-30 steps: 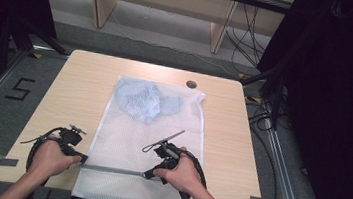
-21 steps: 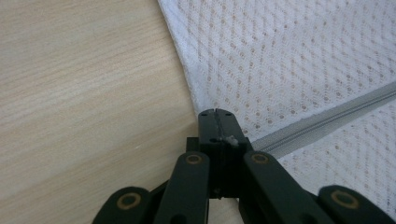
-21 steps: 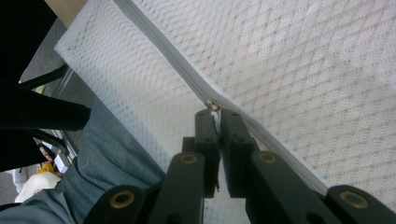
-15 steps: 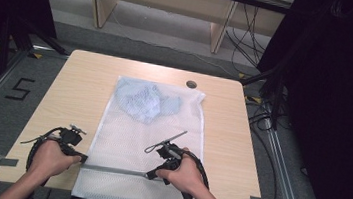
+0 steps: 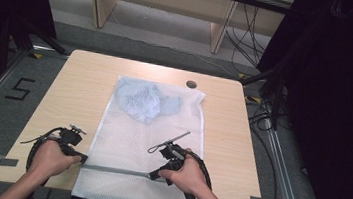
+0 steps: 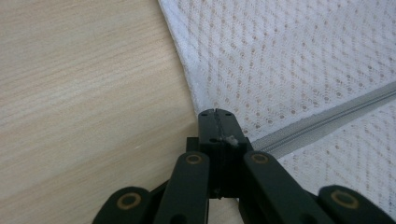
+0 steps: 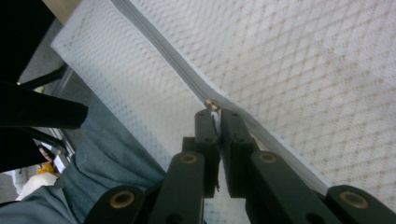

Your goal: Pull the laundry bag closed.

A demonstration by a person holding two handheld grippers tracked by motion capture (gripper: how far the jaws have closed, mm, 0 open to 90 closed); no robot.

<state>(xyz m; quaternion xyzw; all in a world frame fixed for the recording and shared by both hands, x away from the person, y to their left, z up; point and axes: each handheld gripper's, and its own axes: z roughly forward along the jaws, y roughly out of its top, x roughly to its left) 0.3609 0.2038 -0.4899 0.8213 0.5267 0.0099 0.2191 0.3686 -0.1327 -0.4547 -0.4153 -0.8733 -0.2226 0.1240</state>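
Note:
A white mesh bag [image 5: 144,141] lies flat on the wooden table [image 5: 85,84], with a pale blue garment [image 5: 141,100] inside its far end. A grey zipper [image 5: 116,170] crosses the bag near the front edge. At the zipper's left end my left gripper [image 5: 82,158] is shut on the bag's edge; its closed jaws [image 6: 215,114] meet where the mesh bag [image 6: 289,60] and zipper [image 6: 327,116] end. Farther right, my right gripper [image 5: 151,175] is shut on the zipper pull [image 7: 212,104], its tips [image 7: 218,116] pinched just behind it.
A dark round grommet [image 5: 191,84] sits in the table near the far edge. The bag's front end hangs over the table edge above the person's grey trousers [image 7: 102,186]. Cables [image 5: 263,114] lie on the floor to the right, and bare wood flanks the bag.
My right hand has edged slightly to the right along the zipper. The left hand and the bag stay where they were.

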